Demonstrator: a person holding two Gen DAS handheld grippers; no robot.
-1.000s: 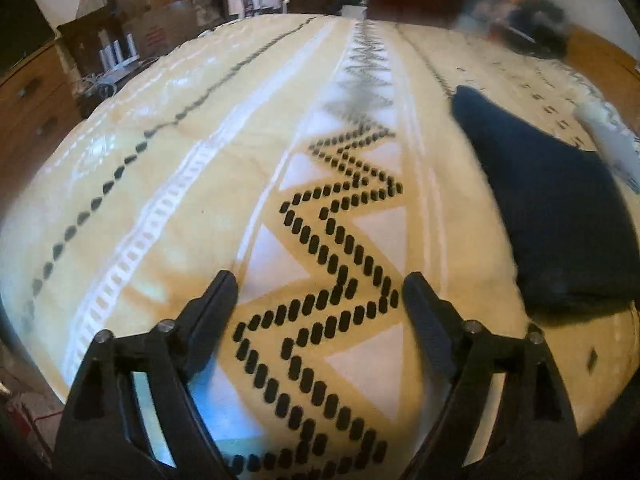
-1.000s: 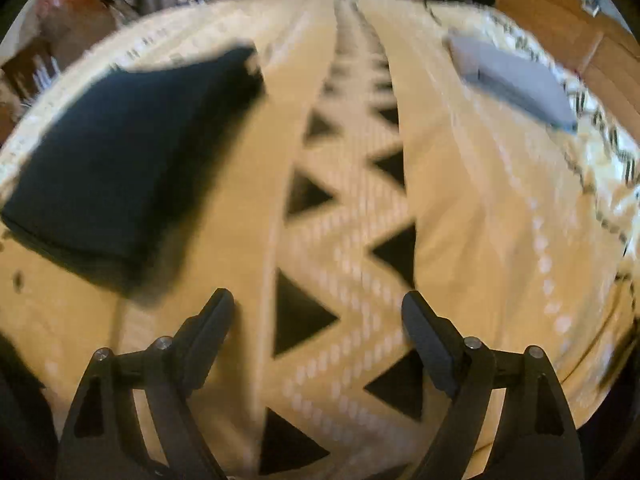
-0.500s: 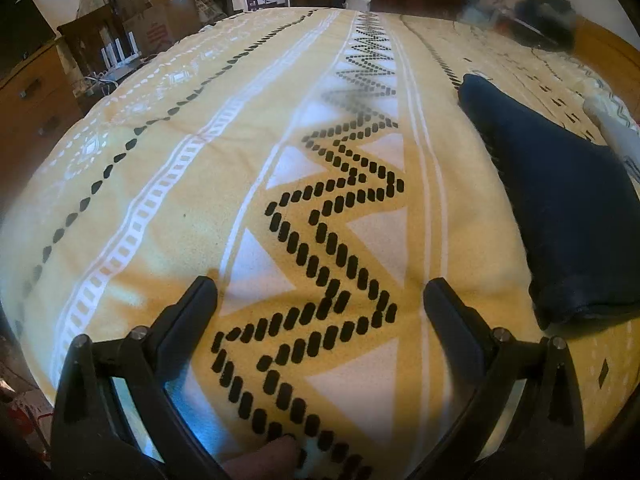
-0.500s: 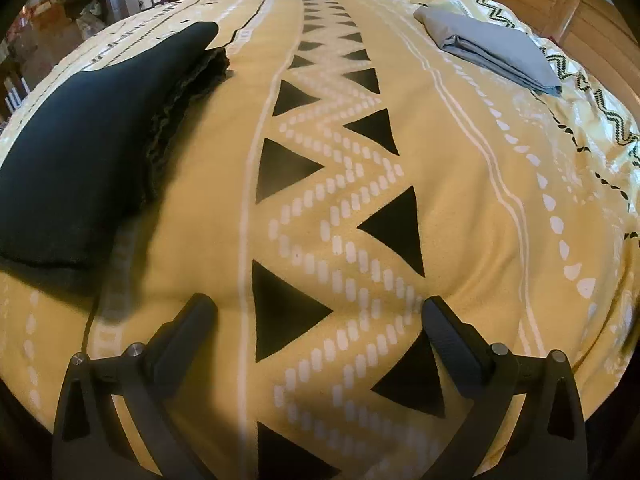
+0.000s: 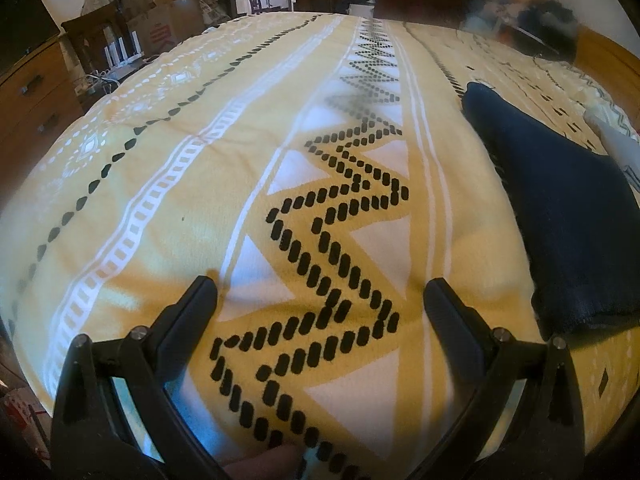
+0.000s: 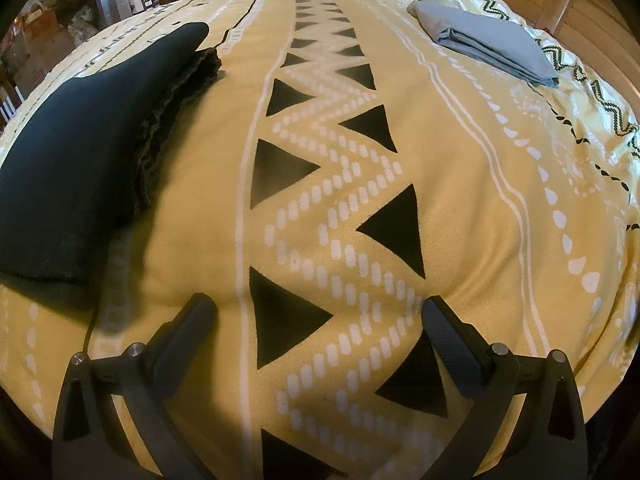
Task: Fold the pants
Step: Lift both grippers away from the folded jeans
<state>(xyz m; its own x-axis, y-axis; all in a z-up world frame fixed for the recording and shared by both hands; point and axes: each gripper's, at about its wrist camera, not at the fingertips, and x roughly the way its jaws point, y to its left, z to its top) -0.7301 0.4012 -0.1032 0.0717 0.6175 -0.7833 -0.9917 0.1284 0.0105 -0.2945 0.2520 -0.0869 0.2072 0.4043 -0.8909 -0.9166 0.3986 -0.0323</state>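
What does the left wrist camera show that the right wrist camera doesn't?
Only the left wrist view shows the wooden dresser, stacked cardboard boxes and the dotted black zigzag on the blanket. Only the right wrist view shows the folded grey garment and the solid black triangles. Both share the yellow patterned blanket and the folded dark pants; each shows its own gripper open and empty, the left gripper and the right gripper.

The blanket [image 5: 168, 208] is a soft, matt fleece with a faint nap — printed in black and white. On it, the folded pants [image 6: 76, 148] are dark matt cloth, one edge ribbed and rough. Farther across the blanket, the grey folded cloth [image 6: 492, 44] looks smooth and thin. Beside the blanket's edge, the dresser [image 5: 28, 108] is lightly glossy wood — its handles metal.
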